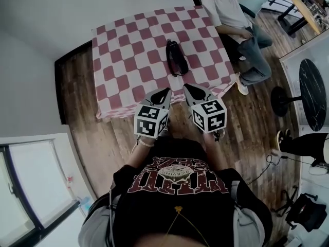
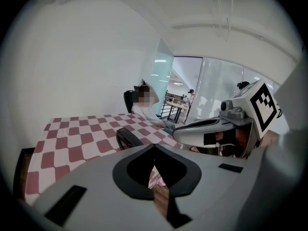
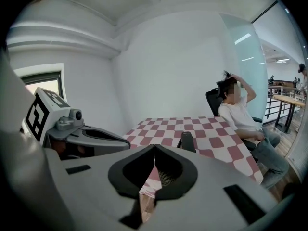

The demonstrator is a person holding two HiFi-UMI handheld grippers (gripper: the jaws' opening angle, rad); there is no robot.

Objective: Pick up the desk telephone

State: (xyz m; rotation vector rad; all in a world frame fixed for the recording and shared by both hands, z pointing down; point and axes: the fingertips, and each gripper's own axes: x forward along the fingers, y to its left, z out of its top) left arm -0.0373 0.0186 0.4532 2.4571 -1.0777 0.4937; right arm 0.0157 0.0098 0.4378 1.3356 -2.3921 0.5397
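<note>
The desk telephone [image 1: 176,57] is black and lies on the red-and-white checkered tablecloth [image 1: 128,50], right of the table's middle. It also shows in the left gripper view as the telephone [image 2: 127,137] and in the right gripper view as the telephone [image 3: 186,141], beyond the jaw tips. My left gripper [image 1: 167,90] and right gripper [image 1: 186,86] hover side by side over the table's near edge, short of the phone. On both, the jaws are shut tip to tip with nothing between them: left gripper [image 2: 154,146], right gripper [image 3: 154,146].
A person in a white shirt [image 1: 234,19] sits on a chair at the table's far right corner. A round black table [image 1: 312,94] stands to the right, and a dark bag [image 1: 306,210] and a cable lie on the wooden floor. White walls run behind and left of the table.
</note>
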